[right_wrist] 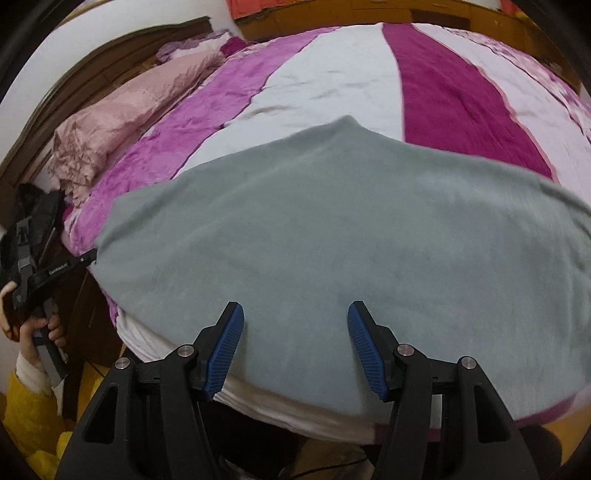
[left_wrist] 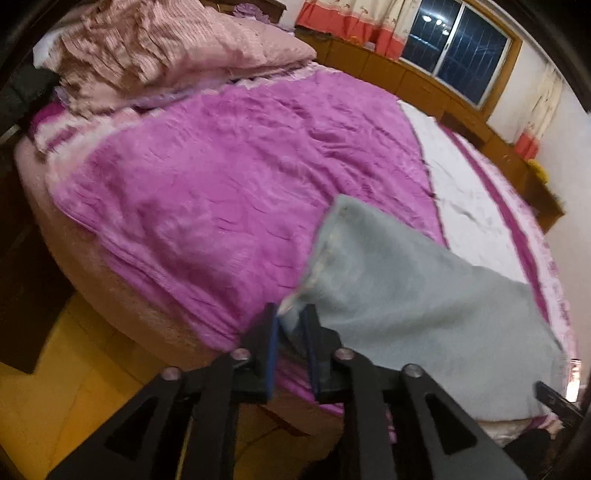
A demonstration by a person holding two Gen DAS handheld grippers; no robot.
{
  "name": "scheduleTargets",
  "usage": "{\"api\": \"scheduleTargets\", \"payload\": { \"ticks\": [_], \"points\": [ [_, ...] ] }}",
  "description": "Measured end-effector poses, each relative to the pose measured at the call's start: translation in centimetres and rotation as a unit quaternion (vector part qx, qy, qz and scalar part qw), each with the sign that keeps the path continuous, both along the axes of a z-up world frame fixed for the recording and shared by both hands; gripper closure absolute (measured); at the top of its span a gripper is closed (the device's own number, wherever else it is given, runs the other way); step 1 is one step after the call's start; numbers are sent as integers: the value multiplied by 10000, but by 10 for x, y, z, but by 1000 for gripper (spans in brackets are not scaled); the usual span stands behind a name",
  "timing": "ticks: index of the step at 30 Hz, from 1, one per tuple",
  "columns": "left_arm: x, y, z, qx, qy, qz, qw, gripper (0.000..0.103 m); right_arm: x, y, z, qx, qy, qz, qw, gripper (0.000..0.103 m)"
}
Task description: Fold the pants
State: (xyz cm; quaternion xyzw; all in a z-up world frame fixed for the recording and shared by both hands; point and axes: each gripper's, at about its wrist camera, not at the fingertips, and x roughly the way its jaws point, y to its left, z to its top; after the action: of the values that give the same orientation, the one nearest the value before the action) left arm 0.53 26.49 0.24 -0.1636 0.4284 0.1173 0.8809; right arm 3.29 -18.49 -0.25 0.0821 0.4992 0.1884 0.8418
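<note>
**Grey pants spread on the bed, one corner between the left jaws**

Nearest in the left wrist view, the left gripper [left_wrist: 291,321] has its black jaws with blue pads set narrowly apart, and a corner of the soft grey fleece pants [left_wrist: 413,314] sits in the gap. The picture is blurred there, so whether the pads press on the cloth or merely flank it cannot be told for certain; a thin gap seems to show beside the fabric. In the right wrist view, the right gripper [right_wrist: 295,328] hovers just above the near edge of the pants [right_wrist: 332,240] with its jaws standing well apart and nothing between them.

The pants lie as one broad, flat grey sheet across the near corner of the bed [right_wrist: 155,347], their near edge close to the mattress edge. At the left of the right wrist view, a hand [right_wrist: 33,325] in a yellow fuzzy sleeve [right_wrist: 29,417] holds the handle of the other gripper, whose tip meets the pants' left corner.

Beyond the pants spreads a wrinkled magenta plush blanket [left_wrist: 221,177], and next to it a white sheet panel [right_wrist: 332,81] and a dark crimson stripe [right_wrist: 454,92]. Farther off, a crumpled dusty-pink quilt [left_wrist: 155,48] is heaped near the dark wooden headboard [right_wrist: 110,51]. Farthest, a dark window [left_wrist: 454,48] with red-and-cream curtains [left_wrist: 365,22] sits above a wooden ledge.
</note>
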Motion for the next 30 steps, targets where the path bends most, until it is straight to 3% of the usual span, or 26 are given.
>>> {"api": "scheduleTargets", "payload": {
  "ticks": [3, 10, 14, 18, 26, 30],
  "points": [
    [-3, 5, 14, 369, -34, 165, 9992, 84, -5, -13, 4, -8, -24, -136, 9999, 50],
    [23, 5, 38, 78, -200, -481, 9986, 84, -11, -39, 11, -144, -127, -612, 9979, 50],
    [57, -5, 31, -279, -145, -1071, 9938, 84, -13, -61, 13, -233, -168, -999, 9946, 50],
    [85, -19, 21, -32, 31, -1410, 9900, 83, -15, -77, 11, -301, -158, -1262, 9914, 50],
    [103, -28, 6, 258, 214, -1653, 9857, 75, -15, -86, -5, -354, -27, -1372, 9899, 50],
    [105, -20, 5, 152, 202, -1559, 9874, 64, -14, -84, -8, -422, -54, -1336, 9901, 50]
  ]
}}
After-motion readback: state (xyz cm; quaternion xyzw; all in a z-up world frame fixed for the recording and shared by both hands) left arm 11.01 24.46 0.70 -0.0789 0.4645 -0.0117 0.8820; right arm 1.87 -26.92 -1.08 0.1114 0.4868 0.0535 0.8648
